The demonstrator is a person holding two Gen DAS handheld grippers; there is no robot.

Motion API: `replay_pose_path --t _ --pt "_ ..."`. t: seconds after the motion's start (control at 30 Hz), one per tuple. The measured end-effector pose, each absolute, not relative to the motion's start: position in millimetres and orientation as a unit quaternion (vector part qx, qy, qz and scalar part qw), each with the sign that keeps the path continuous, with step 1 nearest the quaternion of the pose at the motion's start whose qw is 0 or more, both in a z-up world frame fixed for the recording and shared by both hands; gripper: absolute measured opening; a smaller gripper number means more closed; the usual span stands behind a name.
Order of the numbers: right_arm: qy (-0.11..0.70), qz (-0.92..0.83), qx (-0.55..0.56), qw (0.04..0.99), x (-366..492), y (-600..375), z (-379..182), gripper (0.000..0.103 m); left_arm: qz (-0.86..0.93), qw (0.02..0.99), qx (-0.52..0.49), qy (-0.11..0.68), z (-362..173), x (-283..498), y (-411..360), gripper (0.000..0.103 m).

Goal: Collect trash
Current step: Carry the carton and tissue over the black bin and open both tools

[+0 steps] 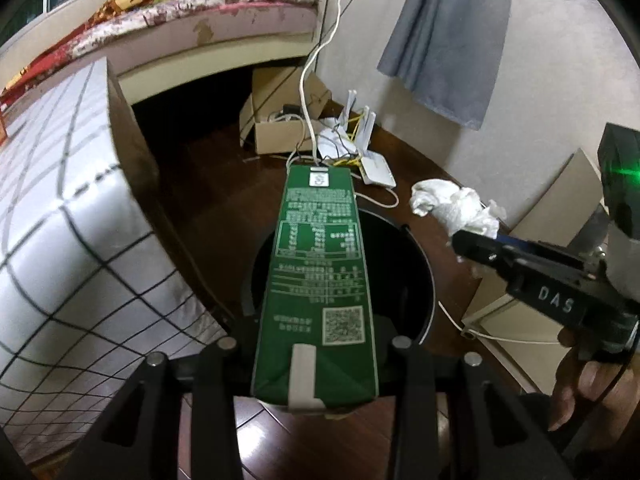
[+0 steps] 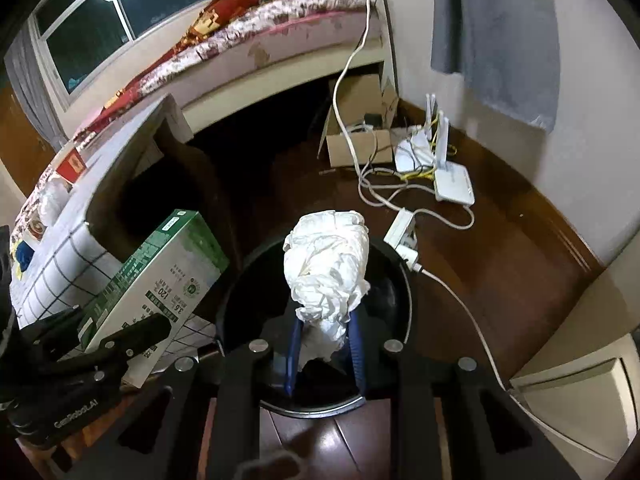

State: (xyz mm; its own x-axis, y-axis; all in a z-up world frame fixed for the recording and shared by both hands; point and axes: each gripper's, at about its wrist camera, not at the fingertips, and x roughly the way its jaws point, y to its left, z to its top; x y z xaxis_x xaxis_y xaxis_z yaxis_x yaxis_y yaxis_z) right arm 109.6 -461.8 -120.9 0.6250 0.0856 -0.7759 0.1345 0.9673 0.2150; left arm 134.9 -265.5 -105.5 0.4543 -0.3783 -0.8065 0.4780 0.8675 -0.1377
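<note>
A green milk carton [image 1: 320, 272] stands lengthwise in my left gripper [image 1: 316, 360], which is shut on its lower end. It hangs over the mouth of a round black bin [image 1: 428, 292] on the wooden floor. My right gripper [image 2: 324, 340] is shut on a crumpled white tissue wad [image 2: 326, 256], its blue fingers [image 2: 294, 344] pinching the lower end above the same bin [image 2: 404, 292]. The left wrist view shows the tissue [image 1: 452, 204] and right gripper [image 1: 476, 240] right of the bin. In the right wrist view, the carton [image 2: 160, 276] and left gripper [image 2: 120, 336] are at lower left.
A checked padded box [image 1: 60, 220] stands close left of the bin, with a bed [image 1: 200, 12] behind. Beyond the bin lie a cardboard box [image 2: 360, 144], white routers [image 2: 452, 184], a power strip [image 2: 400, 232] and cables. Grey cloth [image 1: 448, 32] hangs on the wall.
</note>
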Motion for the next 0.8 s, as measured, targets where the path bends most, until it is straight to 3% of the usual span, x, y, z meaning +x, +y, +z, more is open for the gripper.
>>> replay_pose_path --t 0.2,0.23,0.27,0.3,0.33,0.37,0.8 --pt "0.452 -0.001 0.130 0.882 130 -468 -141 0.024 -0.250 0.842 0.023 0.477 -120 147 -270 0.040" --pt "0.456 0.007 0.134 0.880 134 -469 -145 0.025 -0.254 0.841 0.016 0.477 -122 148 -270 0.061" --pt "0.461 0.012 0.134 0.877 137 -470 -148 0.032 -0.253 0.842 0.013 0.476 -123 148 -270 0.090" --pt "0.468 0.009 0.128 0.874 142 -471 -153 0.042 -0.235 0.849 0.017 0.474 -126 147 -270 0.098" --pt "0.473 -0.010 0.114 0.874 144 -472 -158 0.076 -0.227 0.853 0.020 0.470 -127 145 -269 0.100" --pt "0.473 -0.032 0.103 0.875 144 -476 -162 0.097 -0.225 0.855 0.024 0.467 -128 143 -268 0.100" --pt "0.461 -0.081 0.110 0.877 115 -483 -159 0.102 -0.183 0.860 0.049 0.474 -131 131 -248 0.101"
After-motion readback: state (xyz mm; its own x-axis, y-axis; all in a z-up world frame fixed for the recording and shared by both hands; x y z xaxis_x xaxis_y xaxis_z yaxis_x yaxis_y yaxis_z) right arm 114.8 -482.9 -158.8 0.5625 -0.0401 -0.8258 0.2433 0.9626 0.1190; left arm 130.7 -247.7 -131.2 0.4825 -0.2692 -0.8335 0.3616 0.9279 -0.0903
